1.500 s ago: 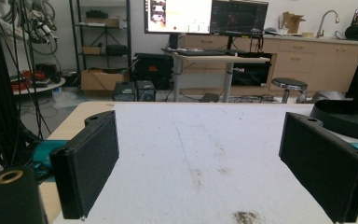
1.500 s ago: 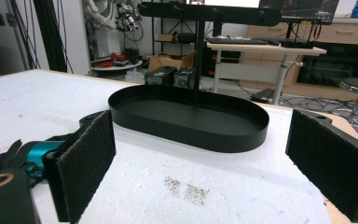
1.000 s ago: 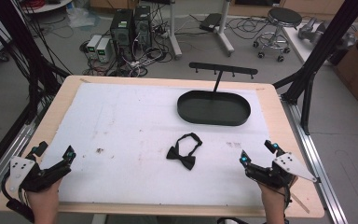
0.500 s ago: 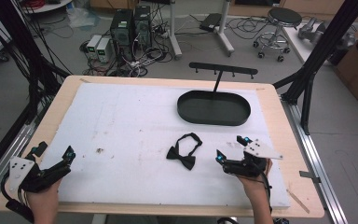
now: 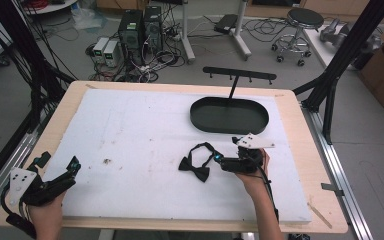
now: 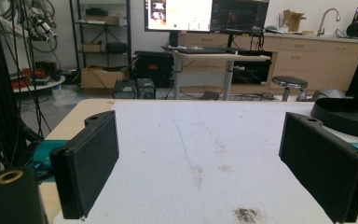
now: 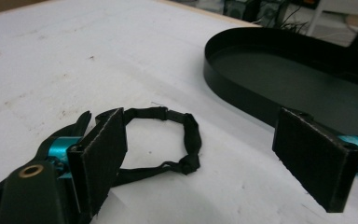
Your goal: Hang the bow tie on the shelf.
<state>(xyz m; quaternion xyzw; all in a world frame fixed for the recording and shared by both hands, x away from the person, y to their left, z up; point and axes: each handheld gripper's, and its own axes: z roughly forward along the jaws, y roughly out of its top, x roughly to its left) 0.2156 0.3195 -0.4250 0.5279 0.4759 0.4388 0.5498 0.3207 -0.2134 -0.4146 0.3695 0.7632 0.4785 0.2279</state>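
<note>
A black bow tie (image 5: pixel 195 168) lies flat on the white pad, its thin strap (image 5: pixel 206 148) curled in a loop toward the tray. My right gripper (image 5: pixel 217 161) lies low just right of it, pointing left. In the right gripper view the strap loop (image 7: pixel 186 135) lies on the pad between the two jaws, close to the left pad (image 7: pixel 101 151). The right gripper (image 7: pixel 205 161) has just been closing a little, but the pads stand wide and press on nothing. My left gripper (image 5: pixel 73 167) rests at the front left corner, and in its own view the left gripper (image 6: pixel 209 163) stands open and empty.
A black oval tray (image 5: pixel 198 117) sits at the back right of the pad, close behind the bow tie, and shows as tray (image 7: pixel 233 88) and tray (image 6: pixel 340 119) in the gripper views. A T-shaped hook rack (image 5: pixel 239 76) rises behind it. A dirt speck (image 5: pixel 107 161) marks the pad.
My right gripper has travelled left from the table's front right edge to the bow tie's strap. The left gripper and the bow tie have stayed where they were.
</note>
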